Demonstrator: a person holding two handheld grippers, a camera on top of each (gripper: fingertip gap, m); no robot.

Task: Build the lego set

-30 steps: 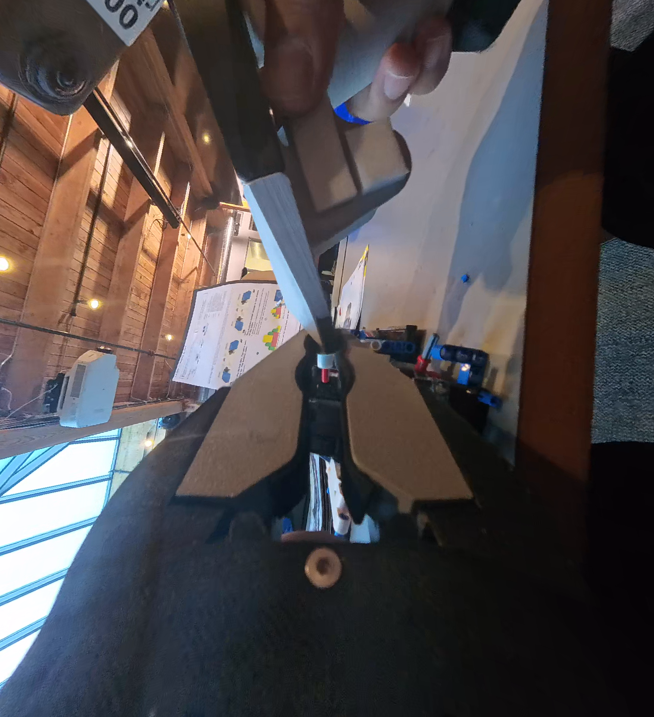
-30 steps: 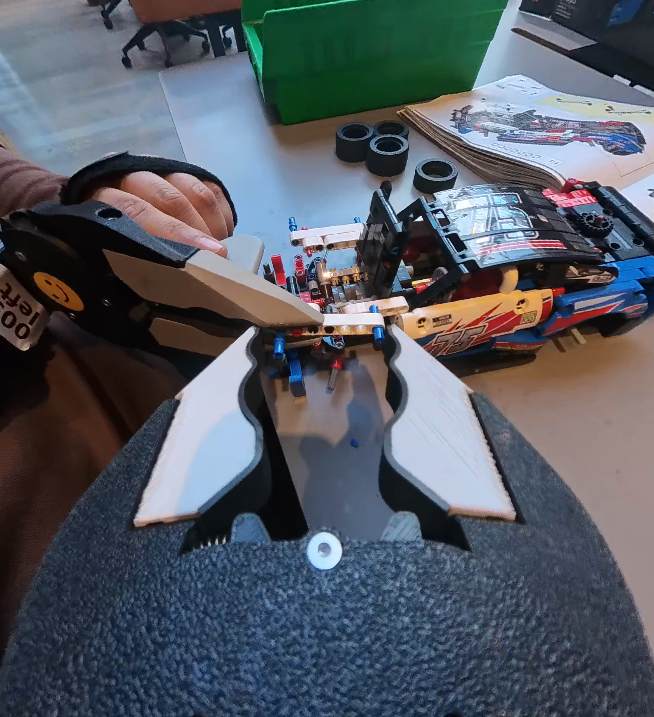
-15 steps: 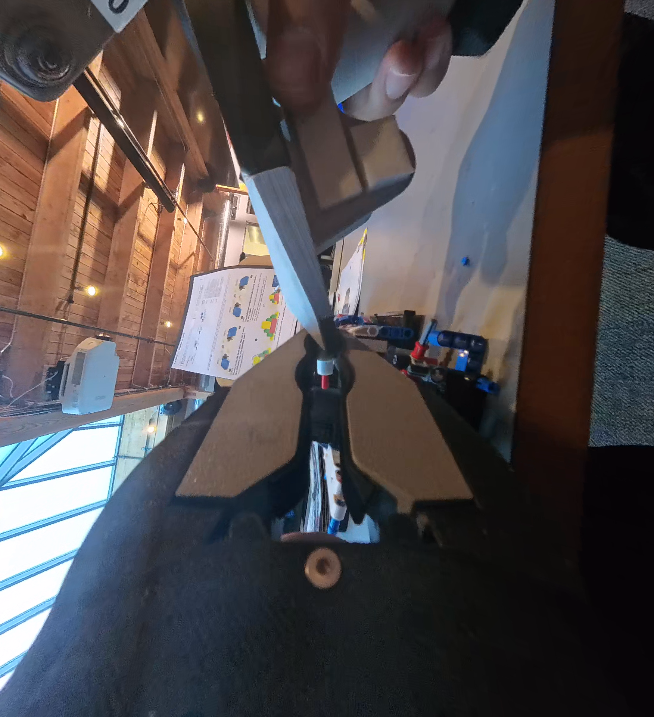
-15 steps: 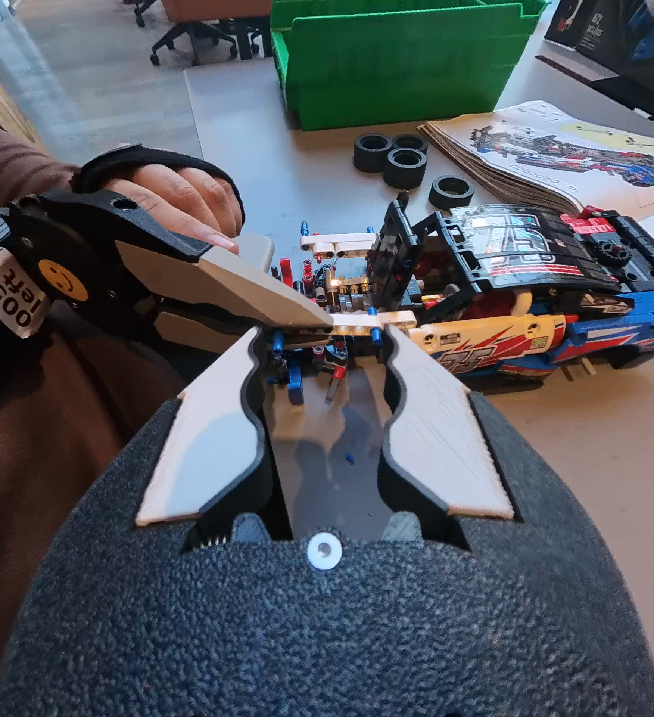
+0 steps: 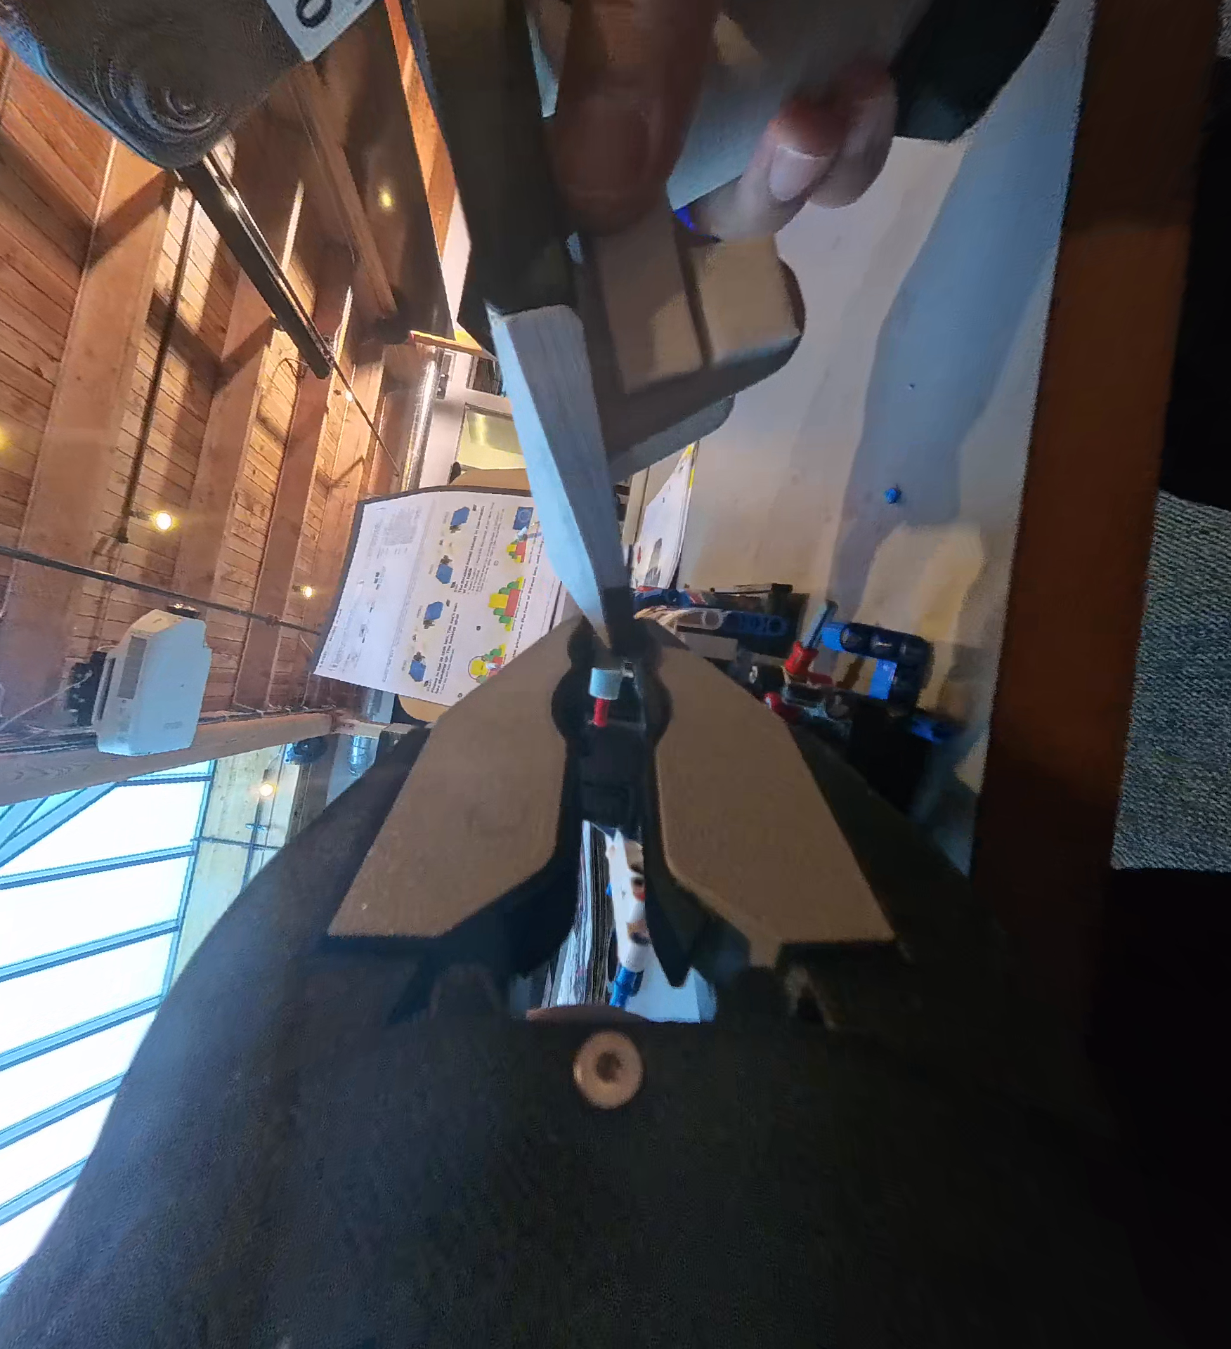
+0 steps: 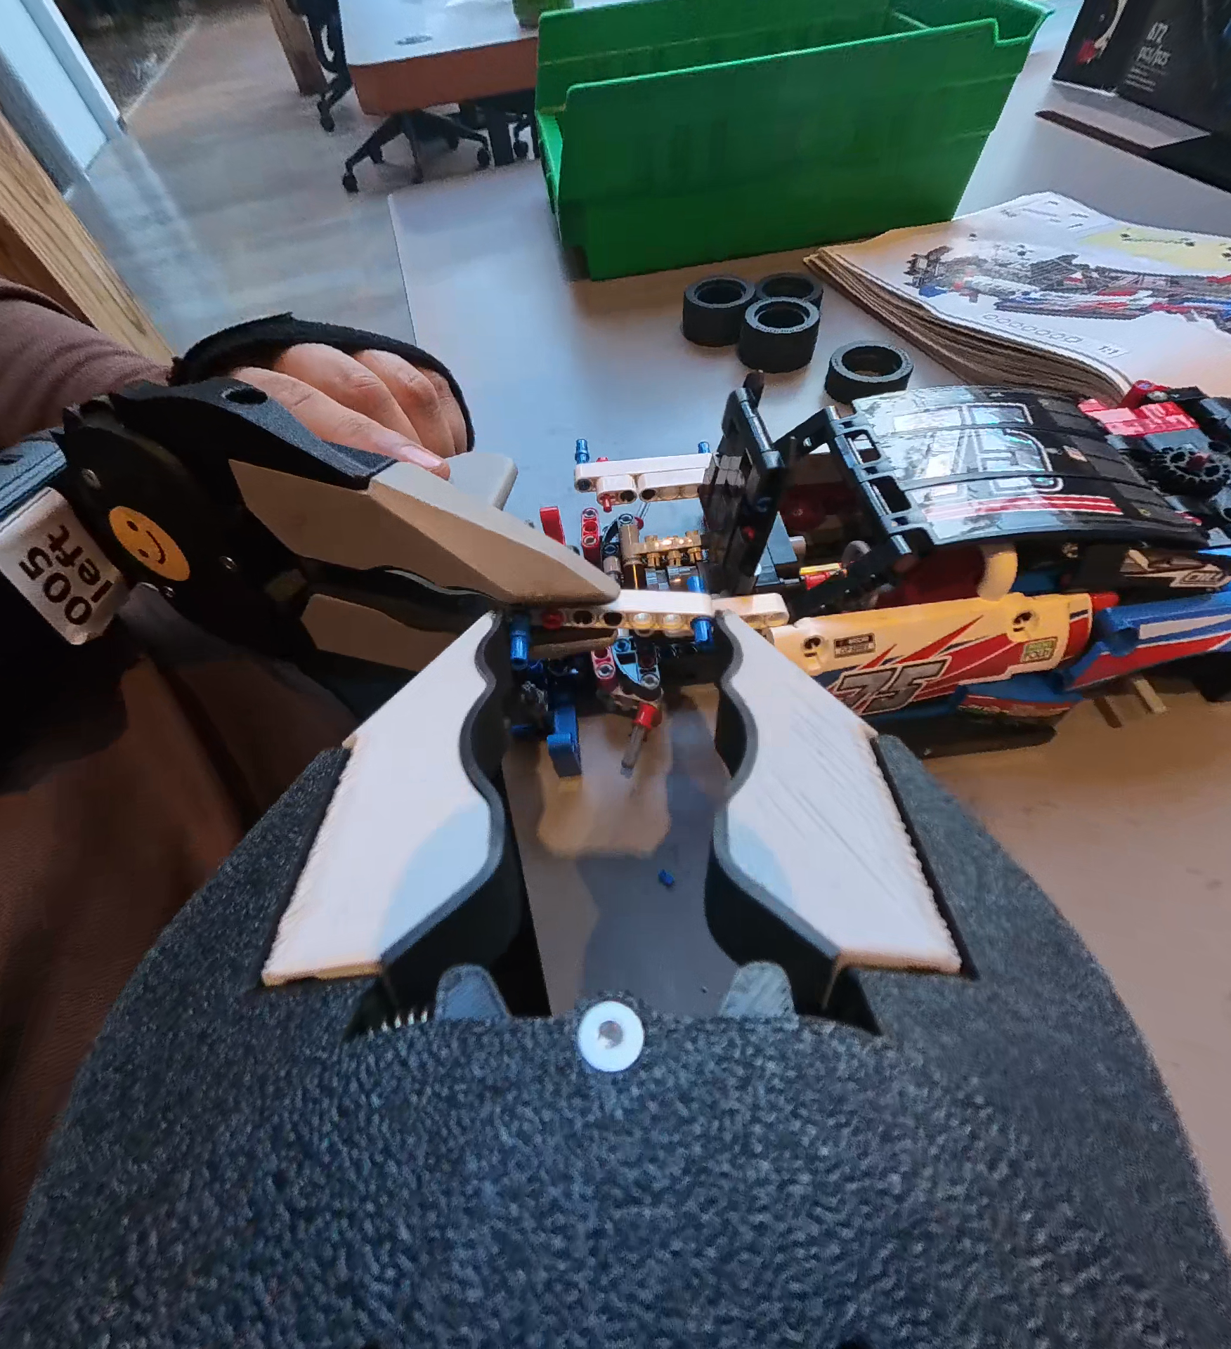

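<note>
A blue, red and black lego car (image 6: 963,555) stands on the grey table (image 6: 1109,839) with its open front end towards me. A white holed beam (image 6: 664,609) runs along the front's near side. My left gripper (image 6: 591,617) comes in from the left and is shut on the beam's left end. In the left wrist view its fingers (image 5: 612,642) are nearly together around a small grey and red piece (image 5: 604,690). My right gripper (image 6: 609,620) is open, its fingertips on either side of the beam. One of its fingers (image 5: 561,511) shows in the left wrist view.
A green bin (image 6: 758,146) stands at the back. Several black tyres (image 6: 780,328) lie in front of it. An open instruction booklet (image 6: 1072,292) lies at the right. A tiny blue pin (image 6: 665,877) lies between my right fingers. A hand (image 6: 350,401) holds the left gripper. Less than 4 cm separates the two grippers' tips.
Both grippers stay at the white beam. The right wrist view has tilted up a little, so more of the bin shows. Nothing was taken or let go.
</note>
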